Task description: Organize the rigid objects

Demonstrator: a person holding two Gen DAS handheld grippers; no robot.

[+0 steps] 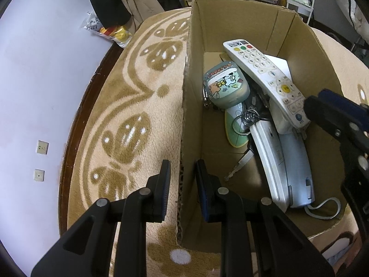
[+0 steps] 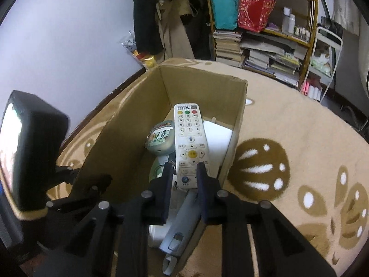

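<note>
Right wrist view: the right tongs (image 2: 184, 175) clench the white remote (image 2: 189, 143) at its lower end, over the cardboard box (image 2: 124, 138). Light, stiff, smooth plastic; grip its narrow sides. The left tongs (image 1: 183, 180) pinch the box wall.

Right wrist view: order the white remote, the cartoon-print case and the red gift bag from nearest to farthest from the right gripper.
1. White remote: its near end sits between the fingers of the right gripper, inside the cardboard box.
2. Cartoon-print case: deeper in the box, left of the remote.
3. Red gift bag: on the shelf across the room, upper right.
</note>
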